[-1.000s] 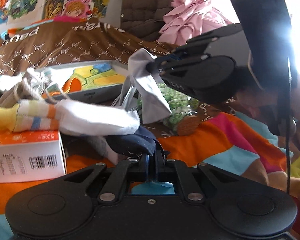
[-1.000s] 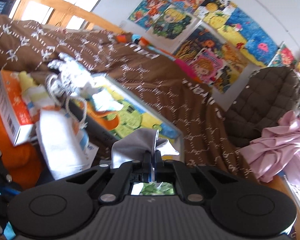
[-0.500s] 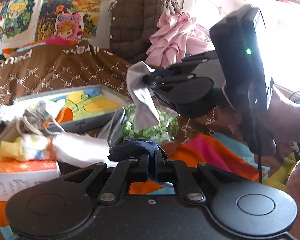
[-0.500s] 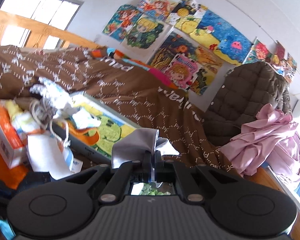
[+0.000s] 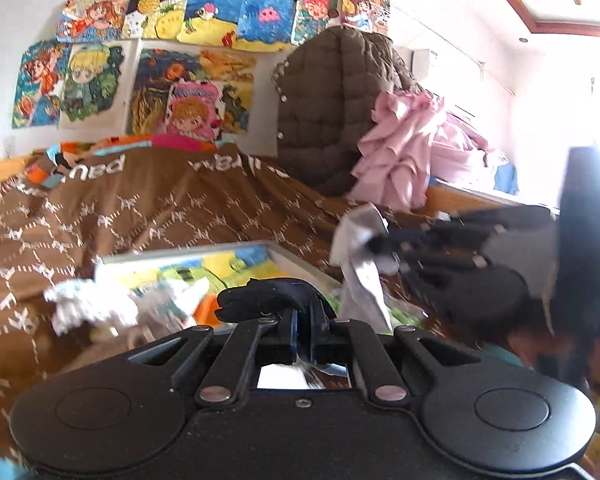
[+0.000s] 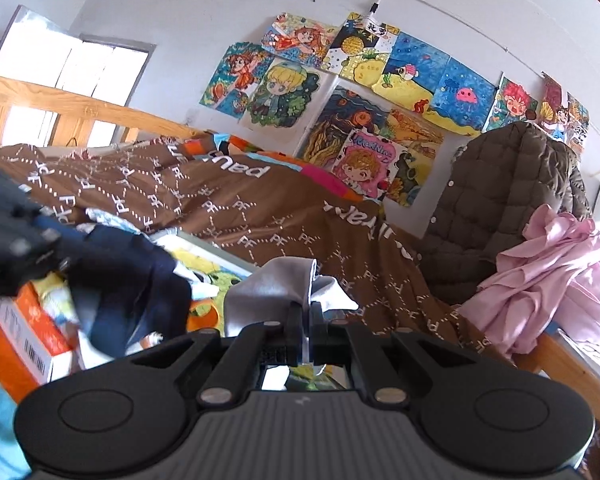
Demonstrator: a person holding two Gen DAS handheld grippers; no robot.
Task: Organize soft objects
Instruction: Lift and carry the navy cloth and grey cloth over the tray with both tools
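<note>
your left tongs [image 5: 300,330] are pinched tight on a dark navy sock [image 5: 268,296], lifted above the bed, and your right tongs [image 6: 306,330] are clamped just as tight on a grey sock [image 6: 276,288] that hangs from them in the air. below both, a shallow tray [image 5: 300,264] with a bright cartoon bottom lies on the brown blanket [image 5: 160,208], holding a blurred heap of white and pale socks [image 5: 88,308], with an orange and white box [image 6: 32,336] just beside it.
</note>
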